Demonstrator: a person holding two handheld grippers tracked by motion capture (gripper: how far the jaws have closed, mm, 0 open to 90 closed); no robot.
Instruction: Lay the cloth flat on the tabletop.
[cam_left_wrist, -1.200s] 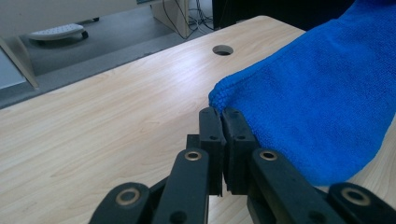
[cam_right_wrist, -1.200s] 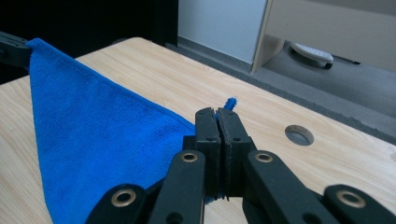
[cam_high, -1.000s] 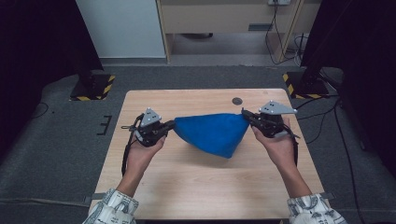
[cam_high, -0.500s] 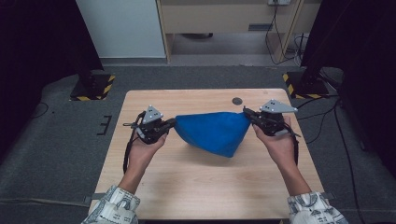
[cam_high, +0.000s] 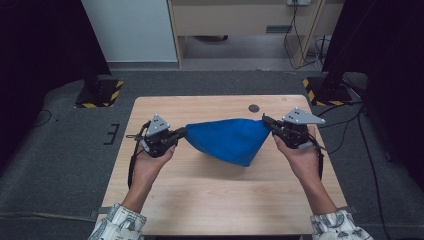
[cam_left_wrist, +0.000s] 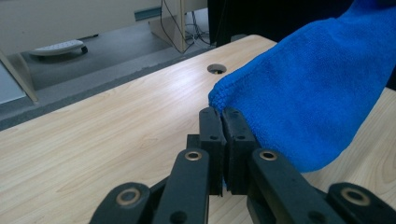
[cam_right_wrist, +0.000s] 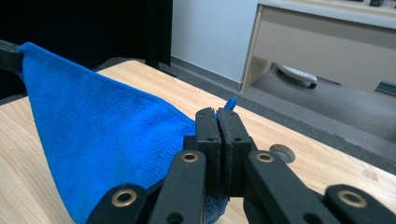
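A blue cloth hangs stretched between my two grippers above the wooden table, its lower fold sagging toward the tabletop. My left gripper is shut on the cloth's left corner; in the left gripper view the jaws pinch the cloth's hem. My right gripper is shut on the right corner; in the right gripper view a small tip of the cloth pokes out past the closed jaws. The person's hands hold both grippers at about the same height.
A round cable hole lies in the table near its far edge, behind the cloth. Black stands with yellow-striped bases sit on the grey floor beyond both far corners. A cabinet stands further back.
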